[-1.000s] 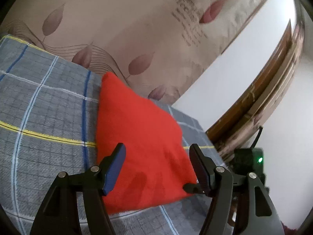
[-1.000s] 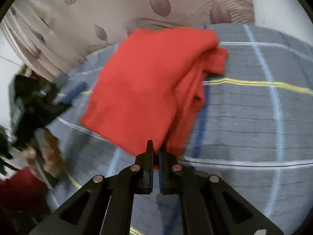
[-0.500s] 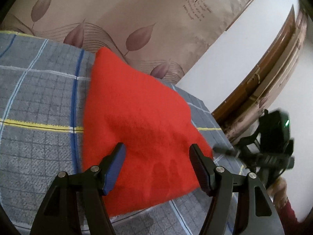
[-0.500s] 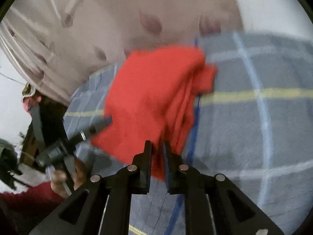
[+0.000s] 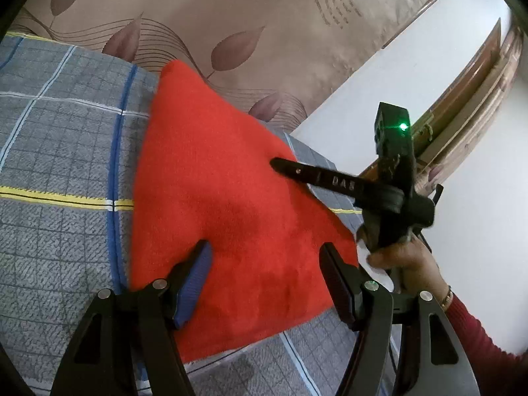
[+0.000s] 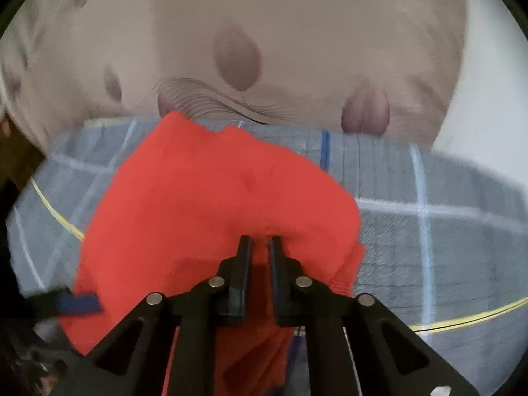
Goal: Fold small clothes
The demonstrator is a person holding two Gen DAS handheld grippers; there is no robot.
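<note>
Grey checked bedding (image 5: 59, 151) below leaf-printed wallpaper (image 5: 198, 10); found the red garment (image 5: 214, 198) lying on it as a flat, roughly triangular fold. Judged the chief risk to be dragging: with the right gripper (image 5: 275, 164) clenched and its tip low over the cloth's far side, could have snagged the top layer on any sideways pull and rucked or reopened the fold. Had just been closing those jaws; saw red through the slit between them in the right wrist view, but could not tell whether pinched there or merely lying beneath. Judged a second risk from the blur in that view: hard to set a tip cleanly on an edge at speed. Feared also a knock between the two tools, both crowded over one small piece. Found the left gripper (image 5: 265, 249) released, fingers wide apart, poised over the garment's near edge with red filling the gap, pads apparently pressing nothing. Placed the garment directly ahead of and beneath both tools, peak toward the wallpaper, looser layers bunched on the right gripper's side.
</note>
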